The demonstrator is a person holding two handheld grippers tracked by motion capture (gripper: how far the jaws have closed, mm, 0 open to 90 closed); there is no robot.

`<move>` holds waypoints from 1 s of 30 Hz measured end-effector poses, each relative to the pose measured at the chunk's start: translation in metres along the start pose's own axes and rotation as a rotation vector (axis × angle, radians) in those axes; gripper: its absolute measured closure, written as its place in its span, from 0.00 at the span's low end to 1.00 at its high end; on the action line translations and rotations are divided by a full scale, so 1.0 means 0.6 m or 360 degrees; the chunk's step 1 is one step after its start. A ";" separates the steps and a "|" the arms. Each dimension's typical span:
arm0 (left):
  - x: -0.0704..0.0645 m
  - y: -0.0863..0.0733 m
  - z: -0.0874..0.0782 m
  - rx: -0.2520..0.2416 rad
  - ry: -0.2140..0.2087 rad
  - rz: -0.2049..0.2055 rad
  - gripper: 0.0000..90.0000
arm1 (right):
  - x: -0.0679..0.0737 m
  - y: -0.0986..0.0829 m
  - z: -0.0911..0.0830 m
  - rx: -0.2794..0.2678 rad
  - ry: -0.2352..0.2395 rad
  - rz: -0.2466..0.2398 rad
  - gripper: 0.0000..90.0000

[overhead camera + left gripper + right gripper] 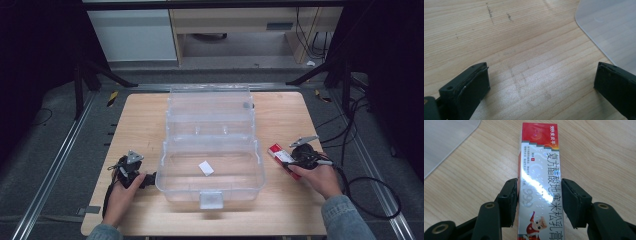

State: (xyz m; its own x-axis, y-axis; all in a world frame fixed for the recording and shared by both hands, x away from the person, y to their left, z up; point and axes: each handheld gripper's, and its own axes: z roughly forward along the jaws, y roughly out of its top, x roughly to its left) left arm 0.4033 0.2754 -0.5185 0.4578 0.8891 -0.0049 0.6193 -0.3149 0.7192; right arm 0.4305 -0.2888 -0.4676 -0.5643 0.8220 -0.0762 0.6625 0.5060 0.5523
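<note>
Right gripper view: right tongs [539, 202] clamped red-and-white ointment carton [540, 182] across narrow sides, flat on table [599, 150], right of open clear storage box [210, 165], likely its destination. Left tongs [541, 87] spread wide, idle.

Clear box [210, 150] sits open mid-table [145, 115] — a hand-held gripper [151, 179] at either side [286, 163].
</note>
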 end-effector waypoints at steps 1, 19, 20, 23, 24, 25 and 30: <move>0.000 0.000 0.000 0.0000 -0.0001 0.0000 0.00 | -0.001 -0.003 -0.003 0.0014 0.0003 0.0006 0.54; 0.000 0.000 0.000 0.0001 0.0002 -0.0004 0.00 | 0.016 -0.022 -0.023 0.0048 0.0001 0.0054 0.45; 0.000 0.000 0.000 0.0001 0.0002 -0.0004 0.00 | 0.016 -0.022 -0.023 0.0048 0.0001 0.0054 0.45; 0.000 0.000 0.000 0.0001 0.0002 -0.0002 0.00 | 0.016 -0.027 -0.029 0.0057 -0.0012 0.0060 0.42; 0.000 0.000 0.000 0.0001 0.0002 -0.0003 0.00 | 0.016 -0.029 -0.032 0.0069 -0.0011 0.0054 0.41; 0.000 0.000 0.000 0.0001 0.0002 -0.0003 0.00 | 0.017 -0.030 -0.033 0.0080 -0.0015 0.0061 0.41; 0.000 0.000 0.000 0.0001 0.0002 -0.0004 0.00 | 0.017 -0.036 -0.036 0.0160 -0.0004 0.0053 0.42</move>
State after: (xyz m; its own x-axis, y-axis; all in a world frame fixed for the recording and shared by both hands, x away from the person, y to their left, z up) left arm 0.4034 0.2752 -0.5184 0.4556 0.8902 -0.0059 0.6208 -0.3130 0.7188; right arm 0.4000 -0.2969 -0.4623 -0.5400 0.8394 -0.0615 0.7269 0.5019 0.4686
